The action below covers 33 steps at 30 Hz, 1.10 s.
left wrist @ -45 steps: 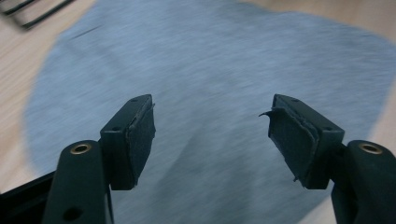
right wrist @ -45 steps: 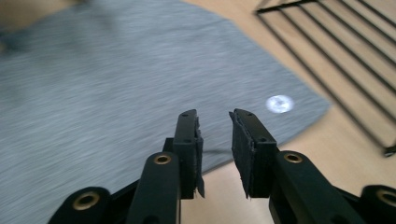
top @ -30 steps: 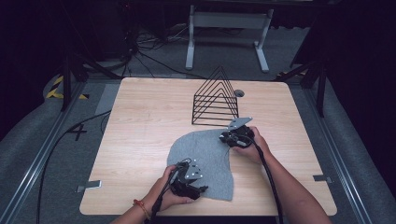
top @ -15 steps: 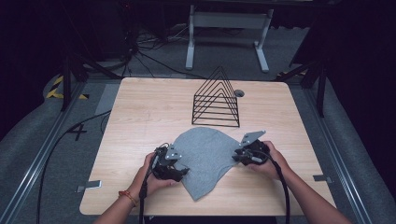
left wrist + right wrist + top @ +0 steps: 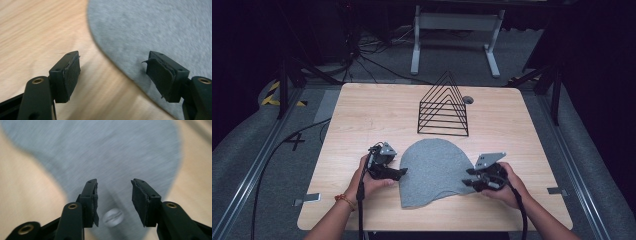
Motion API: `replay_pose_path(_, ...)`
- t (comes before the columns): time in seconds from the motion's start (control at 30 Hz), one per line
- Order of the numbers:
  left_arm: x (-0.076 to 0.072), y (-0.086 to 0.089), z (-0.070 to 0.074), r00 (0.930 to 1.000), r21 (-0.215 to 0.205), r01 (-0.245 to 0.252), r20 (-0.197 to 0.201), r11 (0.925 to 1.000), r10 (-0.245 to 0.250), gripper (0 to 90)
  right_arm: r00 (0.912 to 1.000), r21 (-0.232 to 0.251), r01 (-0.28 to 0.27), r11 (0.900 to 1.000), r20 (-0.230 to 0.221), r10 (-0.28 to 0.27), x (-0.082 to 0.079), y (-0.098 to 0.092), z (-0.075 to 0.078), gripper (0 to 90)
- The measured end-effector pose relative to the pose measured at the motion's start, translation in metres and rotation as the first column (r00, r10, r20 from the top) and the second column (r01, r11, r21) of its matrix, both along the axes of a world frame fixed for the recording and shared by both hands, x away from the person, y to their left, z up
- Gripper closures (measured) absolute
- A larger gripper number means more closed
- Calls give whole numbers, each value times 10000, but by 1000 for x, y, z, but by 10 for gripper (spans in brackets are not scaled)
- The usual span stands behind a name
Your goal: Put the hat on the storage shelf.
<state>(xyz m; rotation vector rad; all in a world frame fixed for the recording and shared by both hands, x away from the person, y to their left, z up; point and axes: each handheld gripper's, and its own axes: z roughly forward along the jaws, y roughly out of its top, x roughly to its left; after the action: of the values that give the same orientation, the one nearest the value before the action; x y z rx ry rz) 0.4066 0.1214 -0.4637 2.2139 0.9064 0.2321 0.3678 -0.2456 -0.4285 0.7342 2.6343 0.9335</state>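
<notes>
While the grey beanie [image 5: 434, 170] lies flat on the counter [image 5: 362, 115], just in front of the wire rack [image 5: 443, 106], we hold left tongs [image 5: 398, 173] spread at its left edge & right tongs [image 5: 469, 179] spread at its right edge, nothing gripped.

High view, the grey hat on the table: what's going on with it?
A person holds tongs in each hand at a wooden table. A grey knit hat lies flat near the front edge. The left tongs sit at its left edge, jaws open with one over the fabric and one over bare wood. The right tongs are at its right edge, open over the fabric. Neither grips the hat. A black wire rack stands behind it.
</notes>
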Motion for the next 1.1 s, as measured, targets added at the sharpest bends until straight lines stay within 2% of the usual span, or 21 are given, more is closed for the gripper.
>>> replay_pose_path(0.07, 5, 0, 0, 9998, -84, -143, -140, 9999, 142, 278, 9978, -70, 522, 9986, 405, -519, 19, -4, 2, 535)
replay_pose_path(0.13, 10, -3, -2, 9998, -13, -135, -135, 9999, 134, 279, 9949, -2, 987, 9951, 218, -986, 40, -6, -2, 514)
replay_pose_path(0.2, 15, -6, -3, 9997, 39, -98, -215, 9999, 99, 276, 9940, -159, 1082, 9940, 196, -1079, 56, -5, -8, 497)
replay_pose_path(0.23, 16, -9, -5, 9999, -156, -134, -98, 9998, 132, 270, 9934, -161, 1148, 9933, 79, -1146, 64, -5, -12, 495)
replay_pose_path(0.27, 16, -11, -4, 9999, -110, -94, -142, 9999, 92, 270, 9917, -108, 1288, 9916, -4, -1289, 71, -5, -15, 493)
replay_pose_path(0.33, 17, -15, -3, 9998, 44, -124, -148, 9999, 125, 270, 9881, 49, 1528, 9882, -168, -1527, 82, -4, -20, 479)
replay_pose_path(0.47, 19, -23, -4, 9996, 621, -150, 261, 9980, 134, 271, 9812, 258, 1871, 9820, -522, -1856, 98, -1, -22, 449)
replay_pose_path(0.5, 19, -24, -4, 9993, 530, -232, 297, 9983, 216, 270, 9799, 398, 1904, 9809, -679, -1875, 101, -1, -22, 453)
replay_pose_path(0.53, 20, -25, -4, 9993, 546, -229, 315, 9982, 212, 266, 9774, 540, 1937, 9796, -973, -1879, 103, 0, -22, 452)
replay_pose_path(0.7, 25, -27, -3, 9995, 634, -286, 128, 9976, 278, 263, 9883, -7, 1188, 9929, -963, -1183, 96, 14, -20, 444)
replay_pose_path(0.8, 26, -28, -1, 9999, 811, -134, 92, 9966, 127, 280, 9908, -163, 1041, 9944, -858, -1051, 91, 22, -20, 515)
replay_pose_path(0.83, 26, -28, -1, 9999, 780, -50, 160, 9969, 38, 310, 9901, -180, 1084, 9939, -881, -1096, 90, 23, -20, 536)
replay_pose_path(0.87, 26, -27, 2, 9997, 870, 224, -75, 9960, -218, 350, 9898, -177, 1100, 9938, -893, -1112, 89, 23, -19, 555)
replay_pose_path(0.9, 25, -29, 0, 9997, 770, 136, 182, 9969, -151, 385, 9890, -202, 1139, 9933, -926, -1153, 88, 24, -19, 581)
replay_pose_path(0.93, 24, -29, 1, 9997, 746, 172, 157, 9971, -184, 438, 9861, -199, 1295, 9914, -1025, -1309, 87, 24, -18, 623)
replay_pose_path(0.97, 24, -28, 3, 9992, 792, 404, -106, 9960, -397, 485, 9843, -199, 1378, 9903, -1082, -1391, 86, 24, -18, 685)
replay_pose_path(1.0, 23, -29, 2, 9997, 686, 214, 135, 9974, -224, 530, 9816, -149, 1457, 9892, -1230, -1464, 86, 23, -17, 724)
replay_pose_path(1.03, 22, -29, 1, 9997, 630, 218, 131, 9978, -227, 552, 9778, -106, 1615, 9868, -1332, -1615, 84, 23, -17, 765)
replay_pose_path(1.07, 22, -29, 1, 9997, 593, 201, 96, 9980, -207, 594, 9751, 7, 1683, 9857, -1467, -1663, 83, 23, -17, 786)
replay_pose_path(1.1, 22, -29, 2, 9998, 620, 208, 24, 9979, -210, 599, 9741, -4, 1756, 9845, -1444, -1738, 82, 23, -18, 789)
